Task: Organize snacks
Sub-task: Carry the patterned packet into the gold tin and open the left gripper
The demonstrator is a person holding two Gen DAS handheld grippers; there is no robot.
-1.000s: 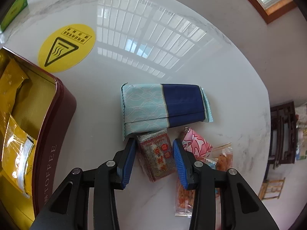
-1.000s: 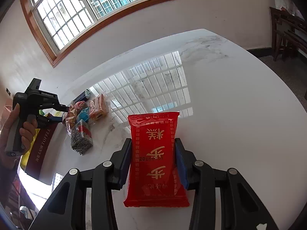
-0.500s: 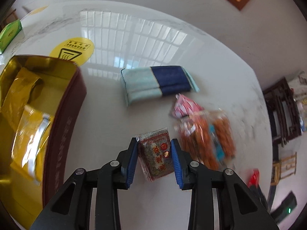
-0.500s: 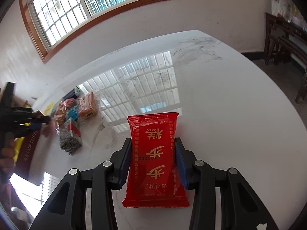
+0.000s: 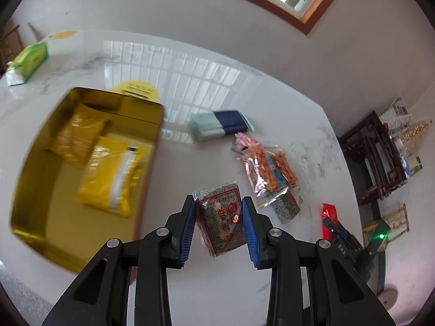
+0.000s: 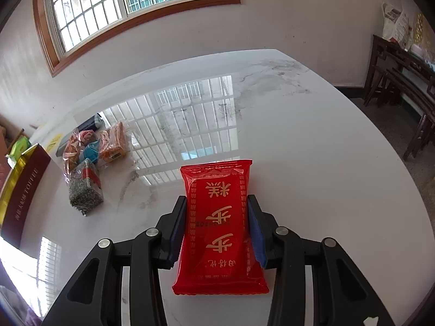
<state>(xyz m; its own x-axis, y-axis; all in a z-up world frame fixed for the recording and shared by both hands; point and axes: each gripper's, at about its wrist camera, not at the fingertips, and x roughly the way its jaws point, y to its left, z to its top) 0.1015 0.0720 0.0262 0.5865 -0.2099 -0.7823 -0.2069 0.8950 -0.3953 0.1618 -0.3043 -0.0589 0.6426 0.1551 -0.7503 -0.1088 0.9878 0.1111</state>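
Left gripper (image 5: 218, 224) pinching sesame packet (image 5: 220, 218); right gripper (image 6: 216, 226) clamping red packet (image 6: 217, 228). Two yellow packets (image 5: 106, 179) binned in tin (image 5: 152, 163) left of tongs; several loose beyond.

Left gripper (image 5: 218, 224) and right gripper (image 6: 217, 226), jaws clamped, angled downward

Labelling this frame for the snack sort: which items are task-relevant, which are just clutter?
Job:
- left gripper, shut on sesame snack packet
- right gripper, shut on red packet
- toffee tin
- loose snack pile
- blue pack

Clutter:
- green box
- yellow sticker
- dark wooden furniture
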